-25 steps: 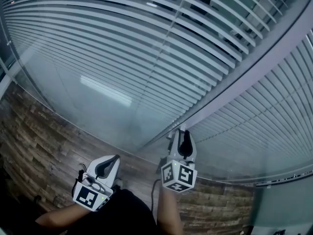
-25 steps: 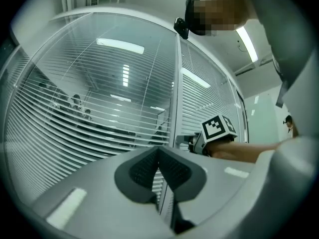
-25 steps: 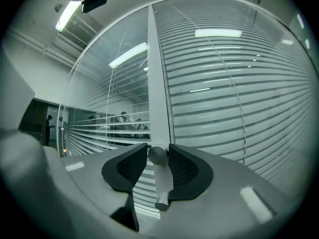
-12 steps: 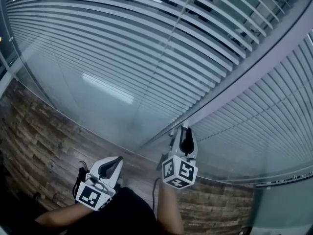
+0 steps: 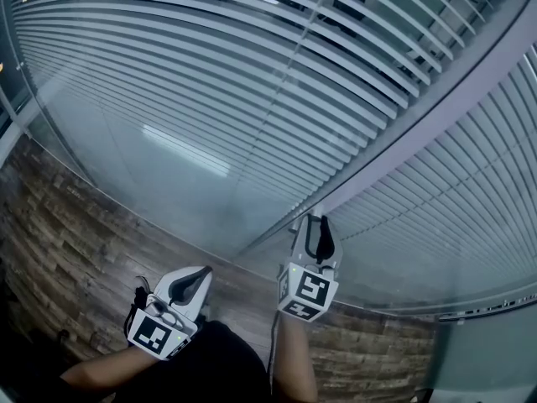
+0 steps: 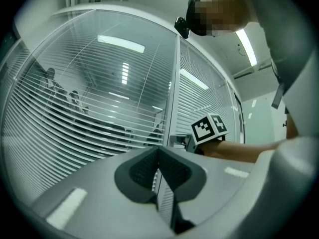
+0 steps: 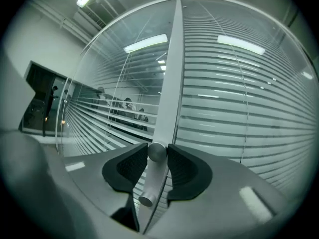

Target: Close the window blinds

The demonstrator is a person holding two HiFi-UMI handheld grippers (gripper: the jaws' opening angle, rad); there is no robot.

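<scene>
Metal blind knob [image 7: 157, 153] on mullion [image 7: 169, 83] pinched between right gripper [image 7: 158, 149] pads, jaws just closed further. Left gripper [image 6: 159, 153] pads pressed together, nothing held.

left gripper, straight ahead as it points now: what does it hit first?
The left gripper would likely meet the glass pane fronting the blinds, close beside the frame post; depth unclear.
</scene>
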